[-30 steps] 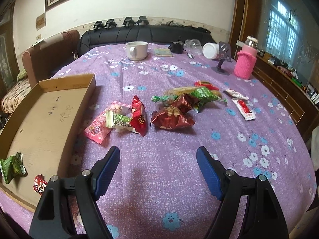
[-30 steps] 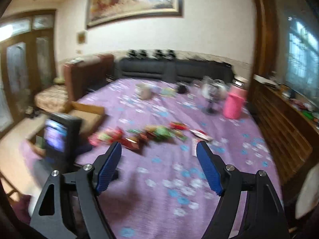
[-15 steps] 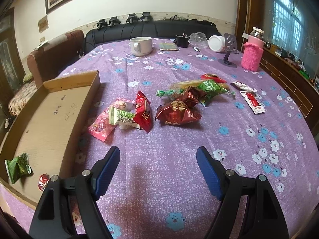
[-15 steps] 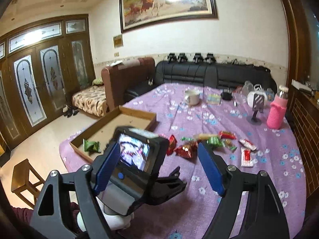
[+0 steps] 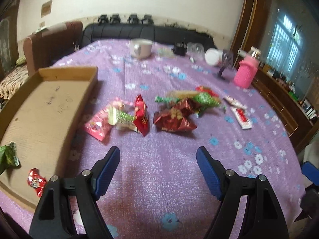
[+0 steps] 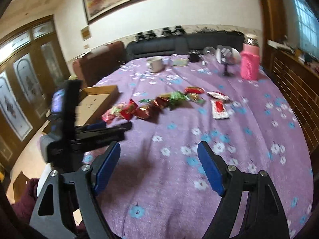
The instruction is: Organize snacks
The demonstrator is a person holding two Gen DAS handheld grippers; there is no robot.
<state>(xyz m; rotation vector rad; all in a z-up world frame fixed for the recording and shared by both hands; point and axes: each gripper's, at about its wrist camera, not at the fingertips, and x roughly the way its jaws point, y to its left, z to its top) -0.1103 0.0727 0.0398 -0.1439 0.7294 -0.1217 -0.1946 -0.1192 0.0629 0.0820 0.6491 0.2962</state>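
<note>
Several snack packets lie mid-table on the purple floral cloth: a pink packet [image 5: 97, 126], a red packet [image 5: 141, 117], a dark red bag [image 5: 173, 120], a green packet [image 5: 205, 99] and a white-red packet [image 5: 242, 116]. A cardboard tray [image 5: 39, 107] at the left holds a green packet [image 5: 8, 156] and a small red one [image 5: 35, 181]. My left gripper [image 5: 158, 166] is open and empty, just short of the pile. My right gripper [image 6: 159, 164] is open and empty, further back; the left gripper [image 6: 119, 128] and the snack row [image 6: 159, 103] show ahead of it.
A white mug [image 5: 140, 47], a pink-sleeved bottle [image 5: 246, 73], a phone stand [image 5: 224, 65] and small jars stand at the table's far side. A black sofa [image 5: 139, 31] and brown armchair [image 5: 51, 41] lie beyond. A wooden cabinet [image 6: 293, 83] runs along the right.
The right gripper has swung down and forward over the table, nearer the snacks. The left gripper has shifted slightly; both stay open. No packet has moved.
</note>
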